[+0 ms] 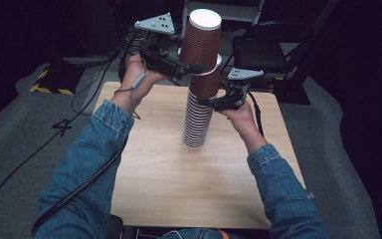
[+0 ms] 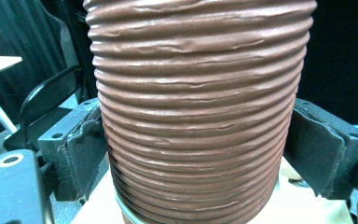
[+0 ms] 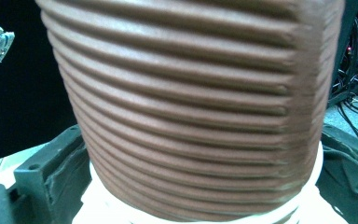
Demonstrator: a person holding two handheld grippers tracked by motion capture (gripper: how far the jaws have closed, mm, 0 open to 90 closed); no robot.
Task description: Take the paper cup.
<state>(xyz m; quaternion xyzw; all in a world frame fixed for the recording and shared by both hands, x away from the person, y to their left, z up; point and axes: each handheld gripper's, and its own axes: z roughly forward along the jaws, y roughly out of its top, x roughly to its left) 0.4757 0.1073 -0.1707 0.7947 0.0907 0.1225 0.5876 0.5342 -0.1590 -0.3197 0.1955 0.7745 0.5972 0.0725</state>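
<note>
On the worktop a tall cup stack is stood. Its lower part is clamped by the right claw; farther up, the lifted upper section is gripped by the left claw.

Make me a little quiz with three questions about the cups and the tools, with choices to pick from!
1. Where does the lower stack of cups stand?
A on the wooden table
B on the chair
C on the floor

2. What colour are the cups' outsides?
A blue
B brown
C green

3. What is the left tool doing?
A lying on the table
B clamping the upper stack of cups
C hanging free of the cups

Answers: 1 A, its bottom rests on the tabletop. 2 B, the ribbed walls are brown. 3 B, its pads press both sides of the stack.
</note>
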